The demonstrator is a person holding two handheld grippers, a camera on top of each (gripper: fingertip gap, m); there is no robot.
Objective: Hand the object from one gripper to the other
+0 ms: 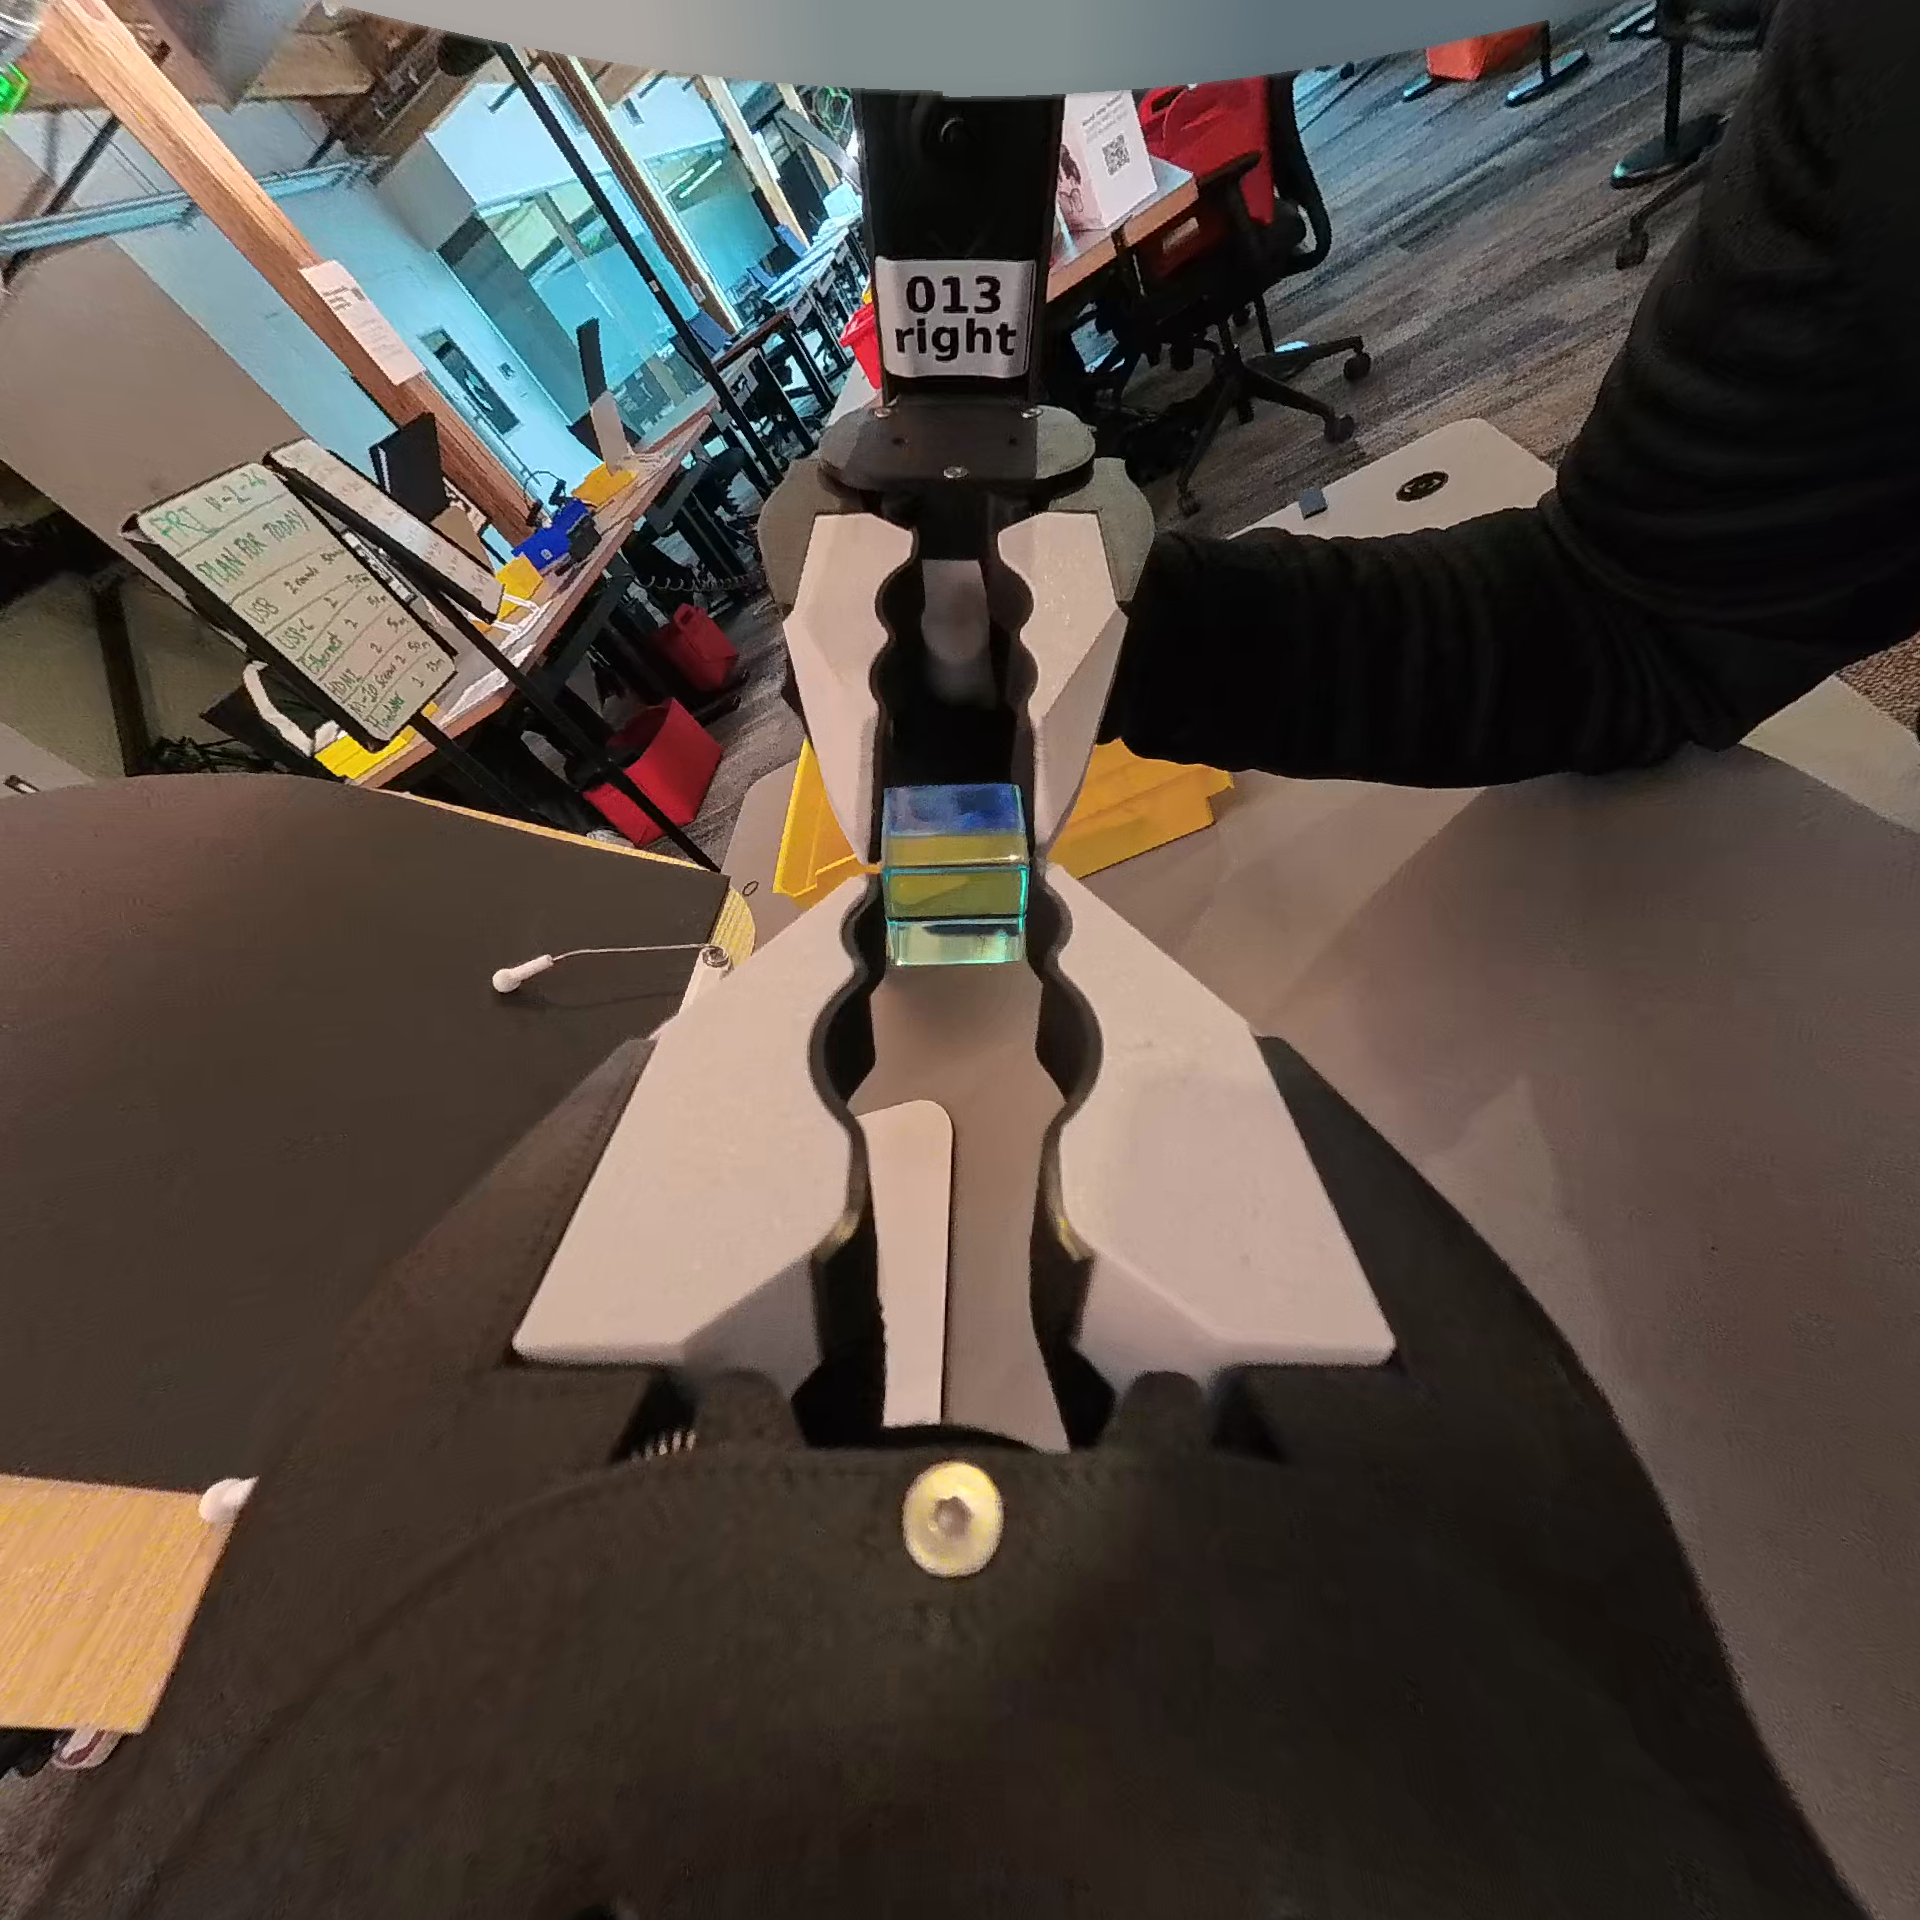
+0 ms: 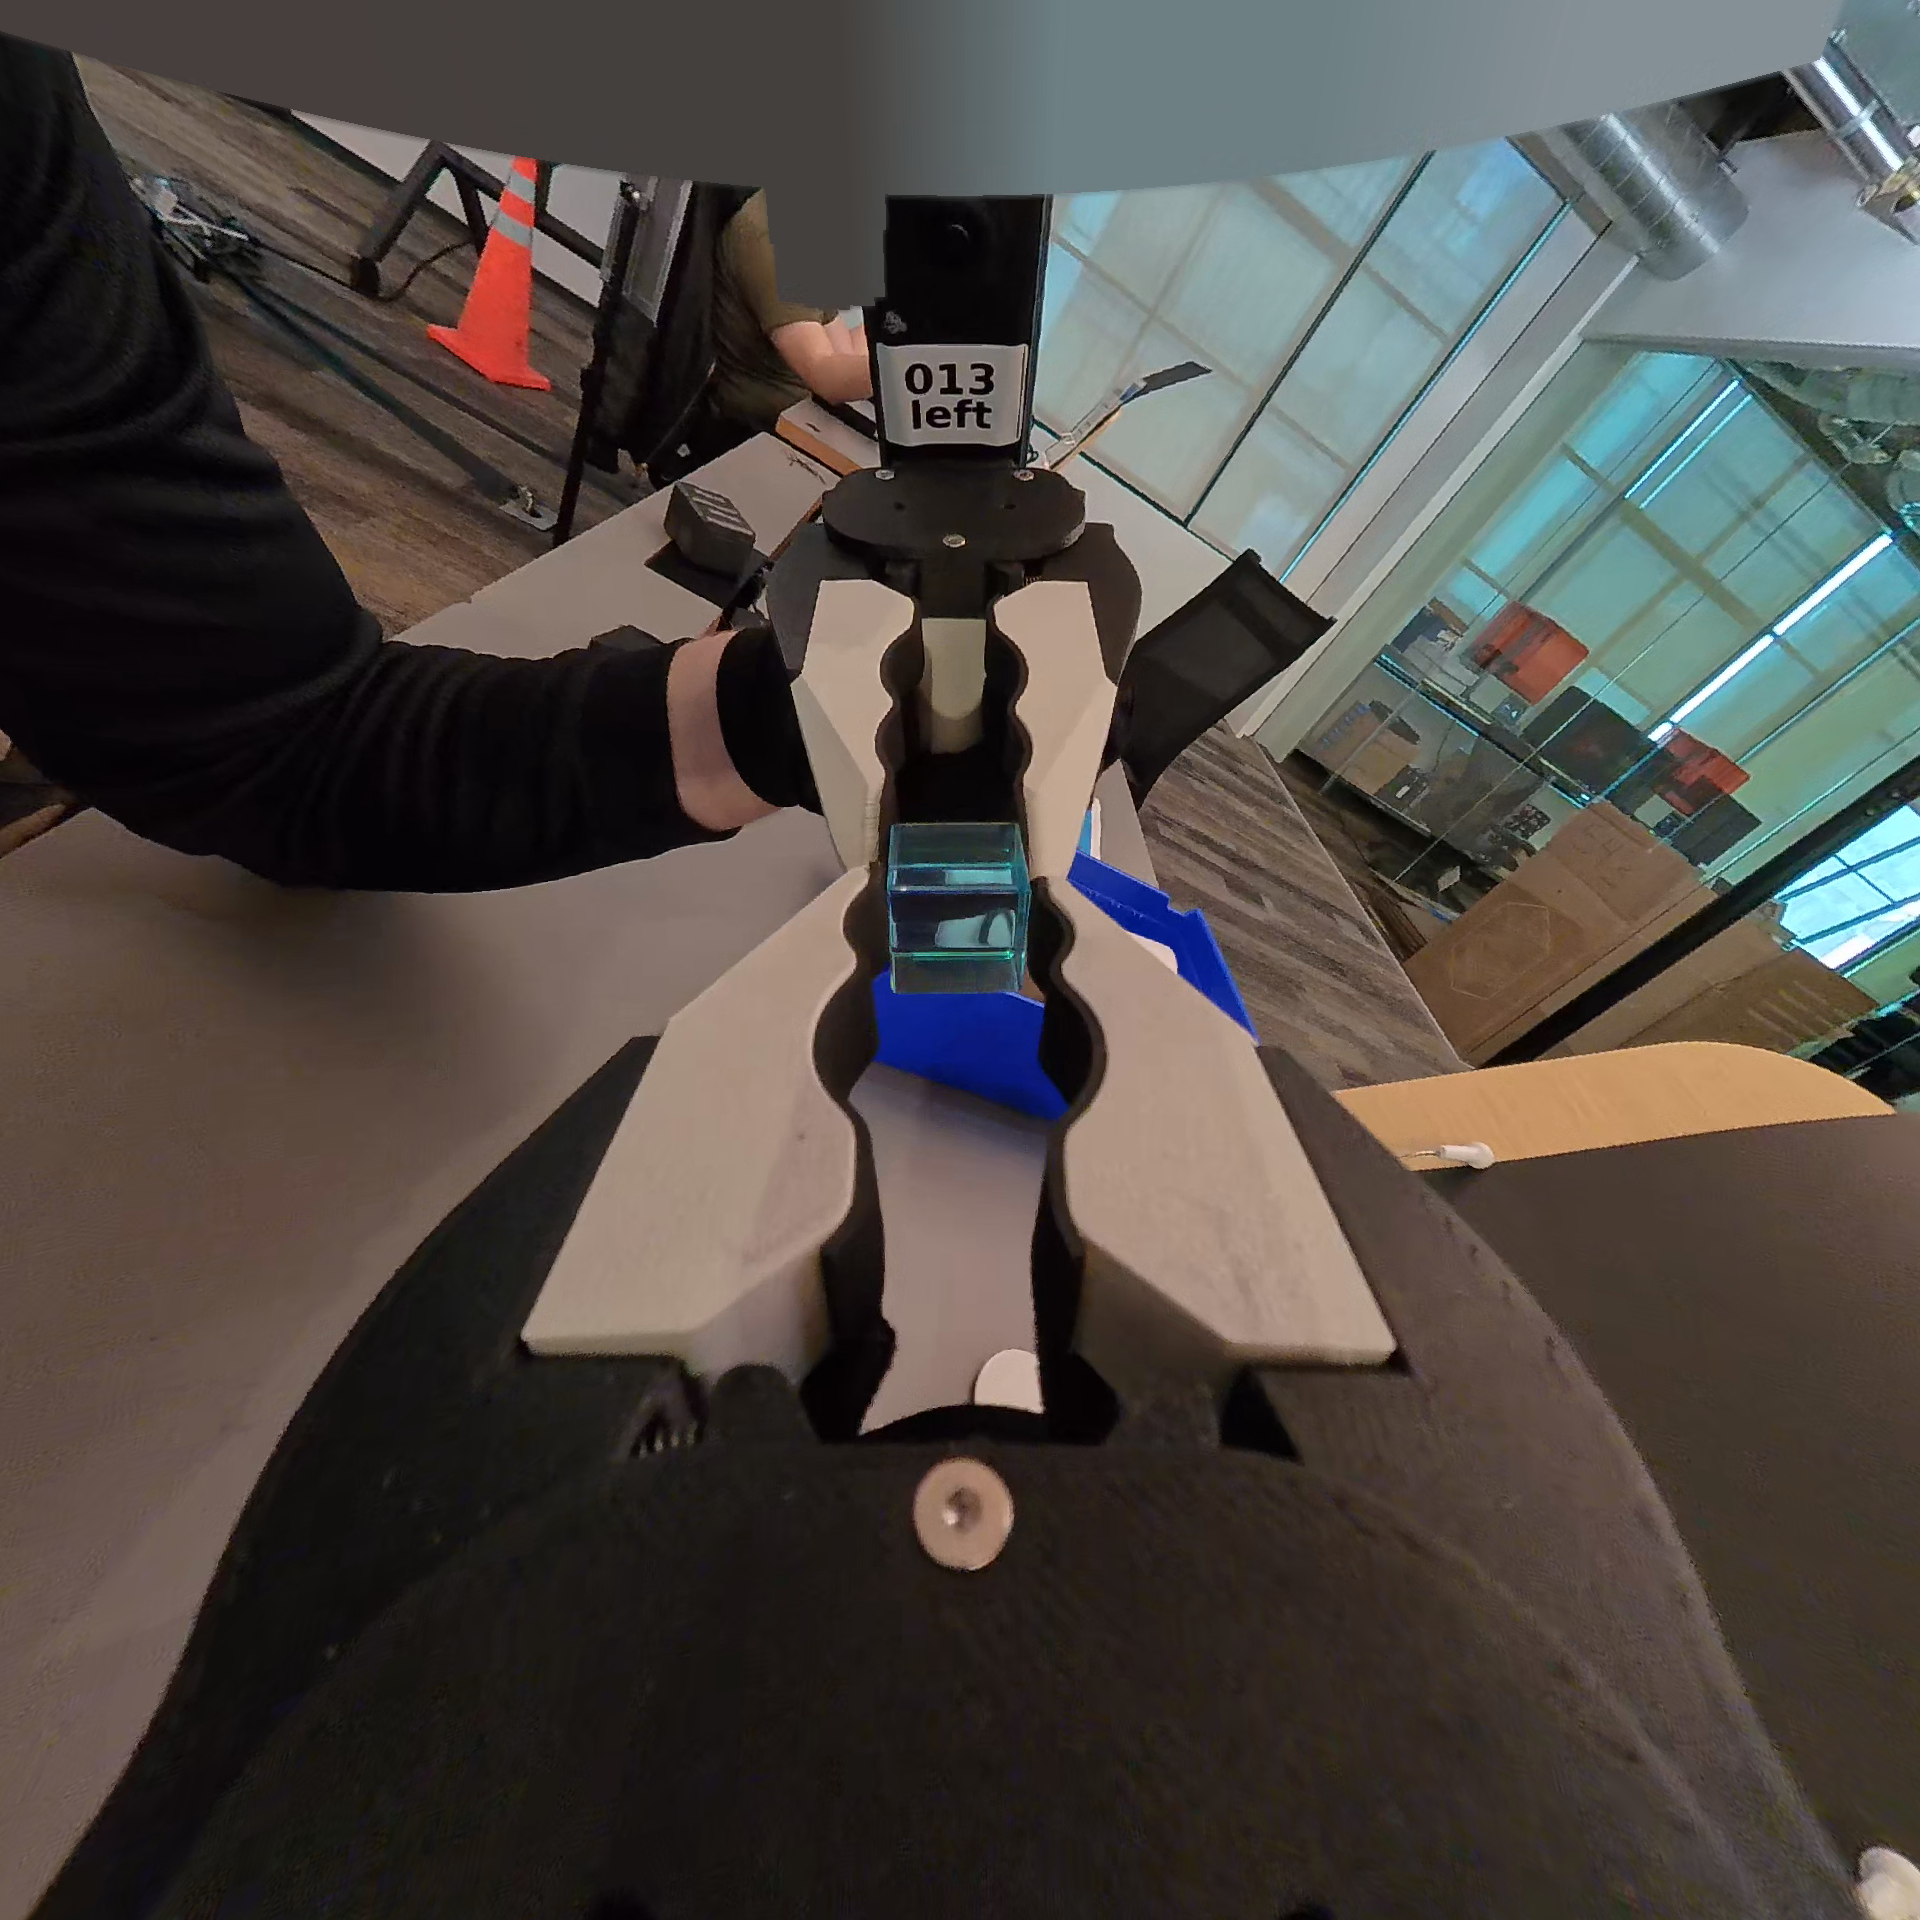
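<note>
Both tools gripping clear, teal-tinted cube (image 1: 954, 873)

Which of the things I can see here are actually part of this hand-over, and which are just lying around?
Part of the job:
- clear glass cube, between the tips of both grippers
- left gripper
- right gripper

Just lying about:
- yellow bin
- blue bin
- orange traffic cone
- whiteboard
- red bins on the floor

Yellow bin (image 1: 1143, 805) and blue bin (image 2: 977, 1049) on grey table (image 2: 208, 1039); orange cone (image 2: 499, 281) on floor.
</note>
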